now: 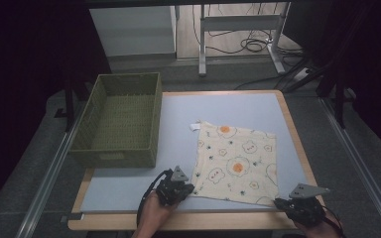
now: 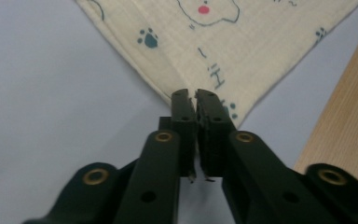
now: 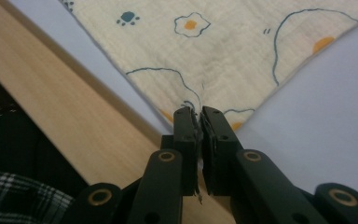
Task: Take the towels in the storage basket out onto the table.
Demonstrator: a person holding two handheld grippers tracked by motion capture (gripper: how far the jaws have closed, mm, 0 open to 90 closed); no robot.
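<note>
The left claw (image 2: 196, 100) is clamped on the near left corner of the cream square cotton cloth printed with fried eggs and paw marks (image 1: 237, 163), and the right claw (image 3: 199, 116) pinches its near right corner, both hands low at the bench's near edge. The gripper views show the soft crinkled weave gathered between the black jaws; the high view shows the cloth lying flat on the pale blue bench (image 1: 129, 186) with its wooden rim, right of the green woven rectangular basket (image 1: 120, 121).
</note>
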